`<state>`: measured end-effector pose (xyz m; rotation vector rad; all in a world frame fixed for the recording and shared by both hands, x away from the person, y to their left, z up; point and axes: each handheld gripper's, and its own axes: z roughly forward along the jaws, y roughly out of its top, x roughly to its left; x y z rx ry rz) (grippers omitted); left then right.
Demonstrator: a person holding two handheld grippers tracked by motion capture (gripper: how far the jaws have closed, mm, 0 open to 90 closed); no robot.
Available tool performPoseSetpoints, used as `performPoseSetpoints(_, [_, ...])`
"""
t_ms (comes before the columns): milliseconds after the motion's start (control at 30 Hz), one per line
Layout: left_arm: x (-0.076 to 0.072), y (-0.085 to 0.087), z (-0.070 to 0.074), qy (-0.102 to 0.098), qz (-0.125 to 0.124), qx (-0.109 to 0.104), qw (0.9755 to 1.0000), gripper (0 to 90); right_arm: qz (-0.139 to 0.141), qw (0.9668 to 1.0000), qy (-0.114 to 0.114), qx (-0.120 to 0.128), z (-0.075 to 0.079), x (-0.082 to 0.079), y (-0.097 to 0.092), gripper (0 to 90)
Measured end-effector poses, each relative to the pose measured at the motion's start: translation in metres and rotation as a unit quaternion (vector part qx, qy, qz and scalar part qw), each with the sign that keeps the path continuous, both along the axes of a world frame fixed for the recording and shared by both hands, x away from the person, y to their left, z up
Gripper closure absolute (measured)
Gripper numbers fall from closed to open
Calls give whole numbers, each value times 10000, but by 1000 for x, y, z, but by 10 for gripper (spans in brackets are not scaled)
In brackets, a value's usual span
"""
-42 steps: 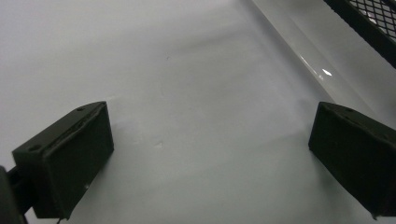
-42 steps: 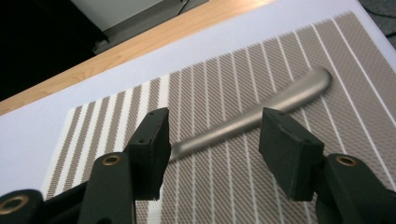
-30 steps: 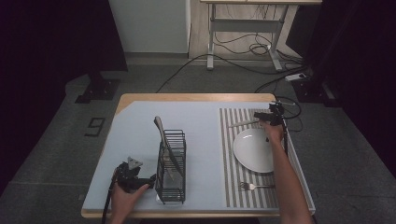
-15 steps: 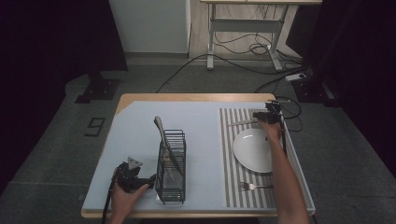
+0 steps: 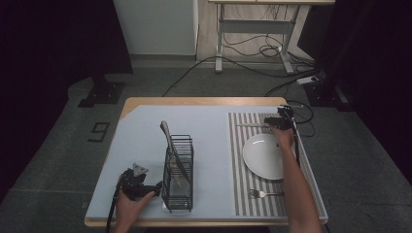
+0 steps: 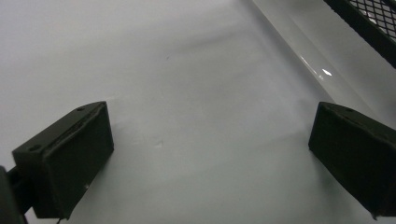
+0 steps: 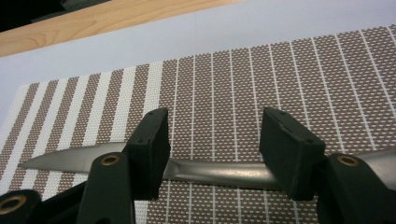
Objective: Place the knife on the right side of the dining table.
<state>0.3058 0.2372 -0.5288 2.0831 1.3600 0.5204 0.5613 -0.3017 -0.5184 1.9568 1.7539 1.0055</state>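
A table knife [image 7: 215, 171] lies flat on the striped placemat [image 7: 224, 88], its blade pointing left. My right gripper [image 7: 215, 140] hovers low over it with the jaws apart. They have just been opening; the knife runs under the gap and no pad presses on it. From above, that right gripper [image 5: 272, 123] sits at the mat's far end beside the knife [image 5: 250, 125]. My left gripper [image 5: 150, 187] rests open near the table's front edge, just left of a black wire rack [image 5: 178, 172]. Nothing is between the jaws of the left gripper [image 6: 210, 149].
A white plate [image 5: 265, 155] sits on the placemat [image 5: 238, 165], with a fork [image 5: 265, 194] in front of it. The rack holds a long utensil [image 5: 170, 143] that leans to the far left. The rack's mesh edge [image 6: 369, 23] stands close to my left gripper.
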Motion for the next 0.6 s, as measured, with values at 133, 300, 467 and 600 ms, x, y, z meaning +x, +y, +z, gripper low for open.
performPoseSetpoints(133, [0, 0, 0, 2, -1, -1, 10000, 0, -65, 9999, -65, 72, 0, -1, -1, 414])
performPoseSetpoints(300, [0, 0, 0, 2, -2, 0, 10000, 0, 23, 9993, -285, 228, 5, -11, -1, 447])
performPoseSetpoints(467, [0, 0, 0, -1, 1, 3, 10000, 0, 164, 9992, -56, 354, 7, -19, -1, 446])
performPoseSetpoints(600, [0, 0, 0, 2, -2, 2, 10000, 0, 208, 9989, 138, 407, 3, -23, -3, 445])
